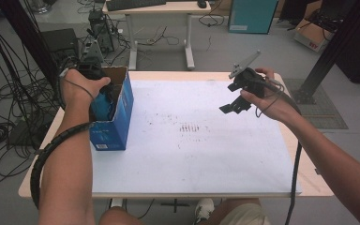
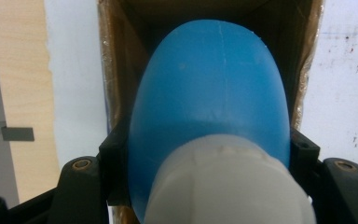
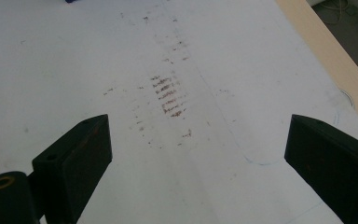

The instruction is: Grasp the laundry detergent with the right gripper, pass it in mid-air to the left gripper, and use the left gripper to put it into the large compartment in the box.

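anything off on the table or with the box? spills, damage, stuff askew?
No spill or damage. The white sheet has a patch of brownish scuff marks near its middle, like wear. The blue box stands upright at the table's left; the left gripper holds a blue bottle straight over its opening. The right gripper hangs open, empty.

— High view? Looks forward and down from above the near edge of the table [image 1: 304,187].
— Gripper views? Left: pressed close on a blue bottle [image 2: 209,98], probably inside the box [image 2: 116,56]. Right: angled down at the shared white sheet [image 3: 121,60].
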Tool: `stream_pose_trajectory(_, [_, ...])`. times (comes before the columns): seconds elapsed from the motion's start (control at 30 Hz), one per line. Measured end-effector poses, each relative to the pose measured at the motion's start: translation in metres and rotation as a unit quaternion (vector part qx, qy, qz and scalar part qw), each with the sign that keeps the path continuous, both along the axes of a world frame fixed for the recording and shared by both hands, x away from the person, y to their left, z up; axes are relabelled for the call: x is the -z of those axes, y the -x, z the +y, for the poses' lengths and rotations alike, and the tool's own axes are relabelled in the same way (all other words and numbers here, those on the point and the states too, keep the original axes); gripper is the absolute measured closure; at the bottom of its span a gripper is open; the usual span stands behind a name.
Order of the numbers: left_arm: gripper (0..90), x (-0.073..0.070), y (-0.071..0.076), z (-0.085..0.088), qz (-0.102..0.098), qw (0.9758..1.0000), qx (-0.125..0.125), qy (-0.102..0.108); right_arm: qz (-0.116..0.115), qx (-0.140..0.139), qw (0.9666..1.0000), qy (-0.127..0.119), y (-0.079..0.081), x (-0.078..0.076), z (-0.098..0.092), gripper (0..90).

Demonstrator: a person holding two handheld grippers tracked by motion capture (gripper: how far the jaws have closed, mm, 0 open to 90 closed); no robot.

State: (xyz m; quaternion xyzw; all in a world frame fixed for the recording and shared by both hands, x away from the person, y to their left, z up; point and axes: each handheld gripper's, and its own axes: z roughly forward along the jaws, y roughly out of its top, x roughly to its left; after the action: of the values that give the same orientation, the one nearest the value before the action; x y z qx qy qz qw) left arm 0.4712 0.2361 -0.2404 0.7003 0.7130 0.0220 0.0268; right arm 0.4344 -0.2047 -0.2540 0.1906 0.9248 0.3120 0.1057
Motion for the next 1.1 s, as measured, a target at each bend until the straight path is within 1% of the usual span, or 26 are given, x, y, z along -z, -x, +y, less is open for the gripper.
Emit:
stream_pose_trajectory(0.03, [37.2,0.002,-0.001,0.0,0.006,1.0,0.001,0.003,0.0,0.0,1.0,-0.001,0.0,0.0,0.0,7.2])
stream_pose_trajectory(0.07, [37.2,0.004,-0.001,0.0,0.005,1.0,-0.001,0.005,0.002,0.0,1.0,-0.002,0.0,0.001,0.0,7.2])
stream_pose_trajectory(0.1, [37.2,0.007,-0.001,-0.001,0.0,1.0,-0.002,0.002,0.002,-0.002,1.0,-0.002,0.0,0.001,0.0,7.2])
stream_pose_trajectory(0.13, [37.2,0.008,-0.001,-0.001,0.004,1.0,-0.002,0.004,0.002,-0.001,1.0,-0.004,0.001,0.002,0.0,7.2])
stream_pose_trajectory(0.2, [37.2,0.013,-0.002,-0.002,0.003,1.0,0.001,0.002,0.003,0.0,1.0,-0.005,0.001,0.003,0.0,7.2])
stream_pose_trajectory(0.23, [37.2,0.015,-0.002,-0.002,0.003,1.0,0.003,0.002,0.005,-0.001,1.0,0.0,0.001,0.003,0.0,7.2])
stream_pose_trajectory(0.27, [37.2,0.017,-0.002,-0.002,0.002,1.0,0.002,0.003,0.004,0.001,1.0,-0.003,0.001,0.004,0.0,7.2])
stream_pose_trajectory(0.33, [37.2,0.022,-0.002,-0.002,0.01,0.9999,0.005,0.007,0.004,-0.001,1.0,0.0,0.0,0.004,-0.002,7.2])
stream_pose_trajectory(0.5, [37.2,0.031,-0.003,-0.005,0.016,0.9998,0.011,0.0,0.005,0.003,1.0,-0.001,0.0,0.005,-0.004,7.2])
stream_pose_trajectory(0.57, [37.1,0.034,-0.002,-0.004,0.017,0.9998,0.01,0.001,0.005,0.007,1.0,-0.002,0.0,0.006,-0.005,7.2])
stream_pose_trajectory(0.6, [37.1,0.034,-0.002,-0.004,0.014,0.9998,0.01,0.002,0.005,0.004,1.0,0.0,0.0,0.006,-0.006,7.2])
stream_pose_trajectory(0.67, [37.1,0.034,-0.001,-0.002,0.014,0.9999,0.008,0.005,0.007,0.008,0.9999,0.001,0.0,0.006,-0.007,7.2])
stream_pose_trajectory(0.73, [37.1,0.034,-0.001,-0.002,0.013,0.9999,0.008,0.005,0.006,0.009,0.9999,-0.002,0.0,0.006,-0.007,7.2])
stream_pose_trajectory(1.1, [37.0,0.035,0.002,-0.001,0.008,0.9999,0.01,0.006,0.001,0.012,0.9999,0.002,-0.001,0.004,-0.01,7.2])
